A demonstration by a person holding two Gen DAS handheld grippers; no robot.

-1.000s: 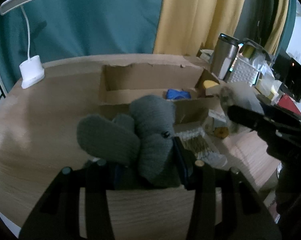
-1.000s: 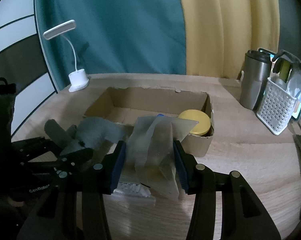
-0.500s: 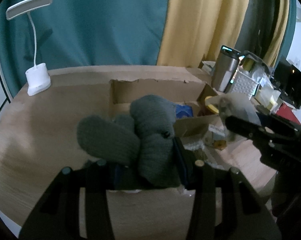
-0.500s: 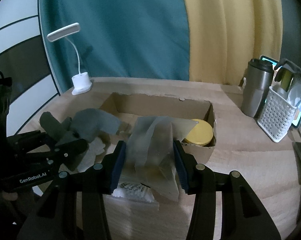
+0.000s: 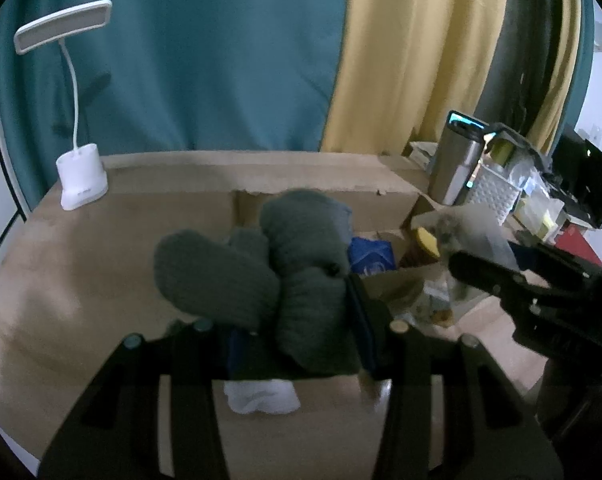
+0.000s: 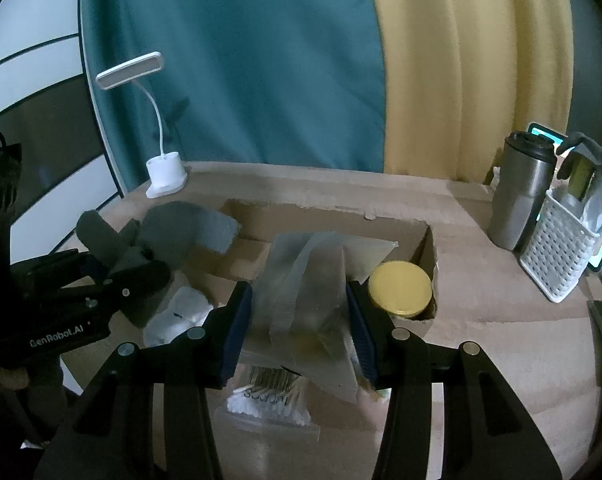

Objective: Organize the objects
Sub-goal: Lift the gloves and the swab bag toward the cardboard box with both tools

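Observation:
My left gripper (image 5: 297, 340) is shut on a bundle of grey knitted gloves (image 5: 301, 272), held above the wooden table just in front of the open cardboard box (image 5: 325, 196). In the right wrist view the same gloves (image 6: 181, 232) hang at the box's left end. My right gripper (image 6: 299, 328) is shut on a crumpled clear plastic bag (image 6: 301, 280), held over the box's near wall. Inside the box (image 6: 321, 220) lie a round tin with a yellow lid (image 6: 399, 288) and a blue packet (image 5: 371, 258).
A white soft item (image 6: 181, 316) and a clear pack of cotton swabs (image 6: 269, 400) lie on the table before the box. A white desk lamp (image 6: 165, 172) stands at the back left. A steel tumbler (image 6: 521, 192) and a white perforated basket (image 6: 557, 256) stand at the right.
My left gripper has risen with the gloves and come nearer the box, uncovering the white item beneath it. The right gripper with the bag has barely moved.

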